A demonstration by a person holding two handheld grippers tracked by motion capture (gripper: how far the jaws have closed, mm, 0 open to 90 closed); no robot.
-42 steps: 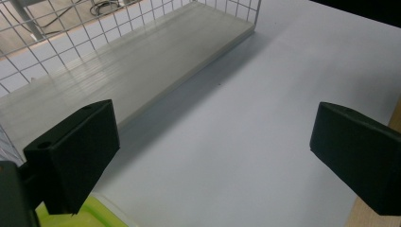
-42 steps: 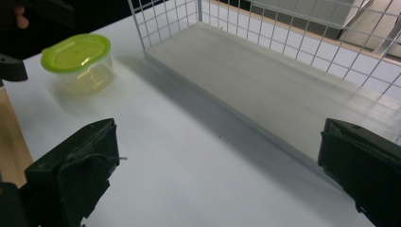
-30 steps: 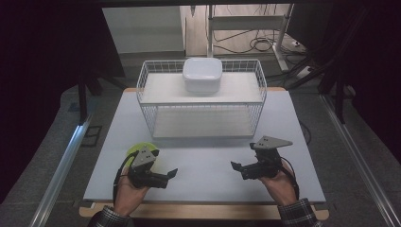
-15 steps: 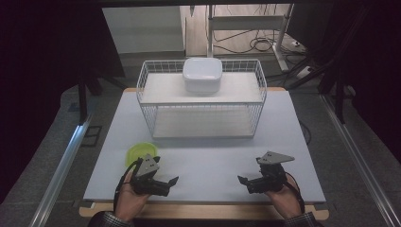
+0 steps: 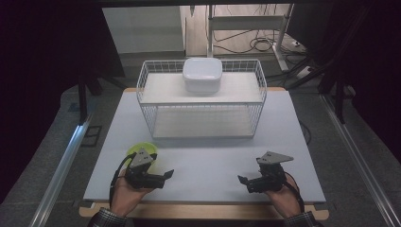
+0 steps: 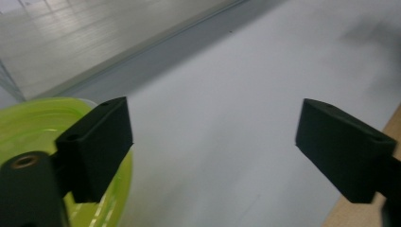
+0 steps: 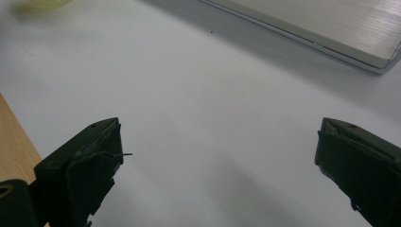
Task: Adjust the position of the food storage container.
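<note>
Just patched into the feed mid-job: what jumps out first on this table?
The white wire basket standing at the back of the table catches the eye first, with a white lidded container on its upper shelf. Next is the lime-green dish near the front left, just behind the left gripper, whose open jaws hold nothing. The right gripper rests open at the front right over bare tabletop.
</note>
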